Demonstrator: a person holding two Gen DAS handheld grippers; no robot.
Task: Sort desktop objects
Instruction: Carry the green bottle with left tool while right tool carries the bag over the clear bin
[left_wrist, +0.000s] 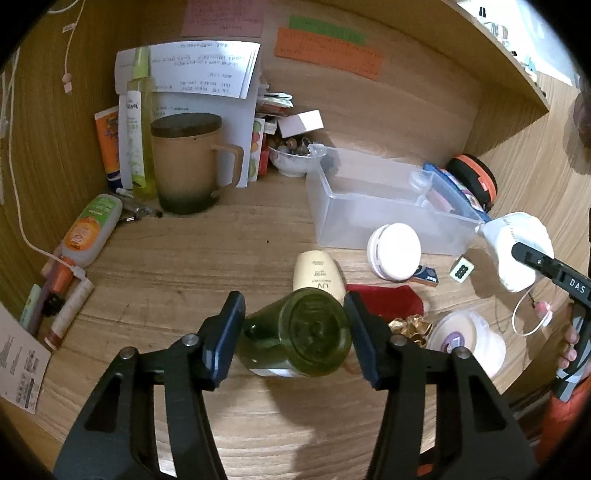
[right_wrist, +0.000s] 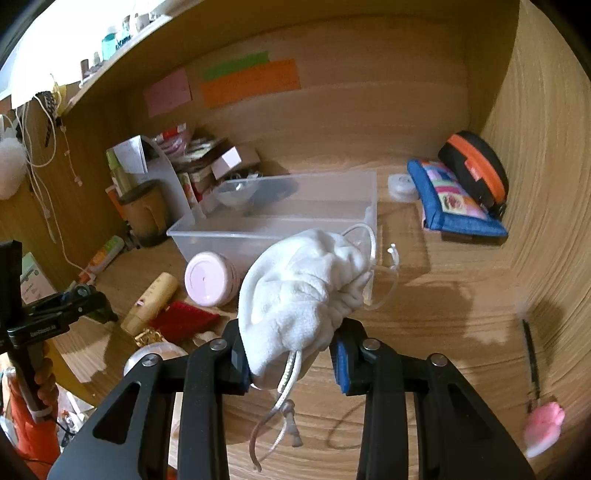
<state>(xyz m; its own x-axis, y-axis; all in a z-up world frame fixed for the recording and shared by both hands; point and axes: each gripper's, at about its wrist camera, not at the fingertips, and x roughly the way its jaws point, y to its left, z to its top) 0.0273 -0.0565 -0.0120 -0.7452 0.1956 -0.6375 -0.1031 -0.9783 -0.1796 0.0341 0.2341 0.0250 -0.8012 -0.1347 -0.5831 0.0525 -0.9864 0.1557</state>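
Observation:
My left gripper (left_wrist: 293, 334) is shut on a dark green bottle (left_wrist: 295, 332), held above the wooden desk with its base toward the camera. My right gripper (right_wrist: 290, 356) is shut on a white drawstring pouch (right_wrist: 306, 291), lifted in front of the clear plastic bin (right_wrist: 280, 225); its cords hang down. The pouch also shows in the left wrist view (left_wrist: 517, 251), to the right of the bin (left_wrist: 376, 206). A cream UV tube (left_wrist: 317, 271), a pink round jar (left_wrist: 395, 254), a red cloth (left_wrist: 384, 301) and gold foil (left_wrist: 410, 326) lie on the desk.
A brown lidded mug (left_wrist: 188, 162), tubes and bottles (left_wrist: 88, 229) stand at the left wall. A bowl of small items (left_wrist: 291, 155) sits behind the bin. A blue patchwork pouch (right_wrist: 454, 199) and black-orange case (right_wrist: 476, 166) lie at the right corner. A pink-tipped item (right_wrist: 543, 424) lies near right.

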